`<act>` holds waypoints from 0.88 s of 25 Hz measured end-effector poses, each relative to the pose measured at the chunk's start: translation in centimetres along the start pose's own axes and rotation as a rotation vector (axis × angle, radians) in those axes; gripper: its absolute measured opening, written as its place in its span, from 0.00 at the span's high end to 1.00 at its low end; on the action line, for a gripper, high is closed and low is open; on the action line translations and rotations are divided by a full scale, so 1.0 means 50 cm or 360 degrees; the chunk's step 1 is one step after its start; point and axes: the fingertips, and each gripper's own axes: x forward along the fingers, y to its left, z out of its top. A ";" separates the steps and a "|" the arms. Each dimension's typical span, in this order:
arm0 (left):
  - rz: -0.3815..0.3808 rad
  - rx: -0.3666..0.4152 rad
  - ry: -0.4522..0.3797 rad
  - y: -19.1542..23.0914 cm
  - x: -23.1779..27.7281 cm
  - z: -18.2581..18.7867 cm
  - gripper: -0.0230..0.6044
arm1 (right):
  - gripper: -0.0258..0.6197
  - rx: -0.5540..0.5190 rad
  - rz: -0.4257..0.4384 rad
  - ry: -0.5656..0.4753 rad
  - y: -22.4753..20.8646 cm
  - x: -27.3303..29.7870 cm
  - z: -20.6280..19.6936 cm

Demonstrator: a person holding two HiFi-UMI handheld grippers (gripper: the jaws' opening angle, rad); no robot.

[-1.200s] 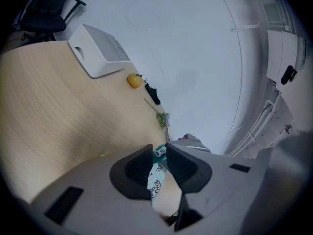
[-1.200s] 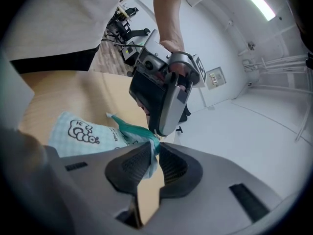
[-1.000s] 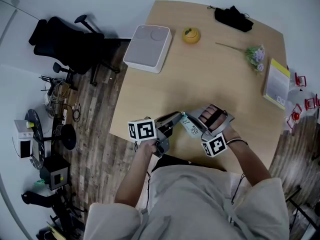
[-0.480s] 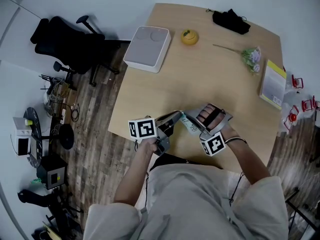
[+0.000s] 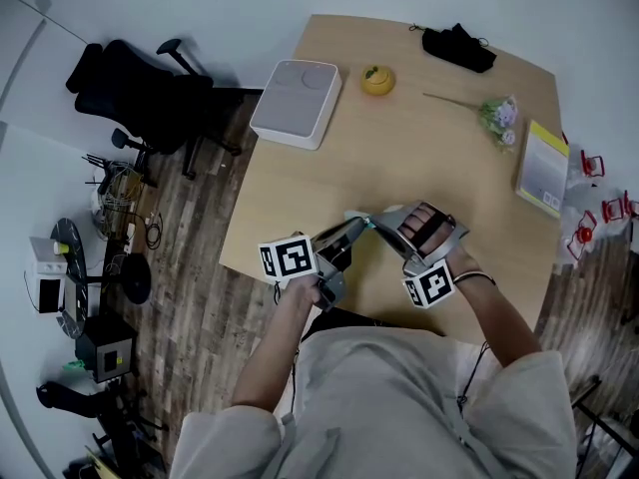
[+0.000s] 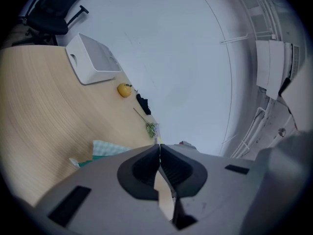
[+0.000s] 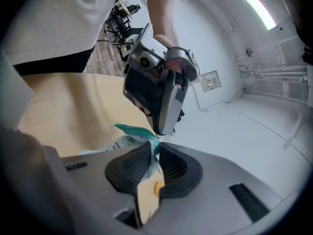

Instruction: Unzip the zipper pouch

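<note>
The small zipper pouch (image 5: 357, 218), white with a teal zipper edge, hangs between my two grippers above the near part of the wooden table (image 5: 419, 158). My right gripper (image 5: 379, 222) is shut on the pouch (image 7: 129, 136), whose fabric runs down between the pads (image 7: 155, 153). My left gripper (image 5: 359, 228) faces it from the left, jaws pressed together (image 6: 159, 148). Only a thin green sliver shows at its tips. In the right gripper view its tip (image 7: 159, 130) meets the teal zipper end. The rest of the pouch (image 6: 105, 150) shows left of the jaws.
A white box (image 5: 295, 88) and a yellow fruit-shaped thing (image 5: 377, 80) sit at the far left of the table. A black item (image 5: 457, 46), a flower sprig (image 5: 499, 116) and a book (image 5: 544, 168) lie along the far right. An office chair (image 5: 140, 88) stands left of the table.
Both grippers and the pouch have shifted a little away from the person. The pouch now looks more bunched between the two tips.
</note>
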 end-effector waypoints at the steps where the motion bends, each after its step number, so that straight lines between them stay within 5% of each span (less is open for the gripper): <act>1: -0.0008 -0.0001 -0.0006 -0.005 0.000 0.003 0.92 | 0.87 0.0004 -0.0010 0.0004 -0.005 -0.002 0.000; 22: -0.0068 0.0015 -0.0076 -0.032 -0.011 0.021 0.92 | 0.87 0.0143 -0.0090 0.0061 -0.053 -0.033 -0.021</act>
